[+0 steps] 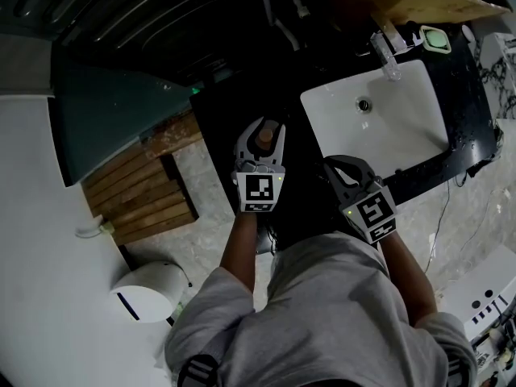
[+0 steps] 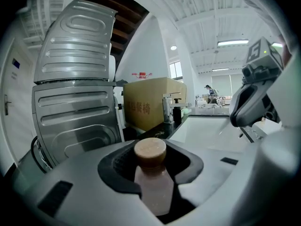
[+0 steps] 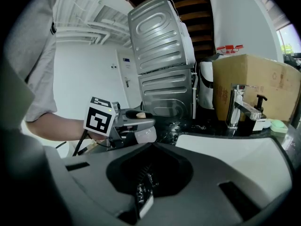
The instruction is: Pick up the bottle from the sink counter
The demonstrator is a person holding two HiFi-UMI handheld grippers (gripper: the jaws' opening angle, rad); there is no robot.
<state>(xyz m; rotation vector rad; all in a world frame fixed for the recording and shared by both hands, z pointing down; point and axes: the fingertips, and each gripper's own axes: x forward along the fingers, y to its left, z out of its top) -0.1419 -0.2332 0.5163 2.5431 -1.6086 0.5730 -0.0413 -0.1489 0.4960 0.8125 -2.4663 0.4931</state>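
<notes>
The left gripper (image 1: 263, 127) was clenched around a small bottle (image 2: 153, 185). Its two jaws pressed against the bottle's pale pink sides just below a round tan cap (image 2: 150, 150). The bottle stood upright between the jaws, cap uppermost. It was over the black counter (image 1: 222, 115), just left of the sink (image 1: 403, 127) as the person faced it. Whether its base rested on the counter could not be made out.

The right gripper (image 1: 348, 169) was closed with nothing in its grasp. It hovered at the near edge of the sink, apart from the bottle and the other gripper. Each gripper carried a cube with black and white square markers, and a bare forearm reached to each from a grey sleeve (image 1: 322, 313).

The sink was a white rectangular basin with a drain (image 1: 364, 104) near its back. A chrome tap (image 1: 385, 57) stood at the far rim of the sink. A pale green soap dish (image 1: 434, 39) sat beyond the sink's far right corner. A brown cardboard box (image 2: 151, 108) rested behind the tap. Left of the sink, past the bottle, rose a tall ribbed metal panel (image 2: 75, 69).
</notes>
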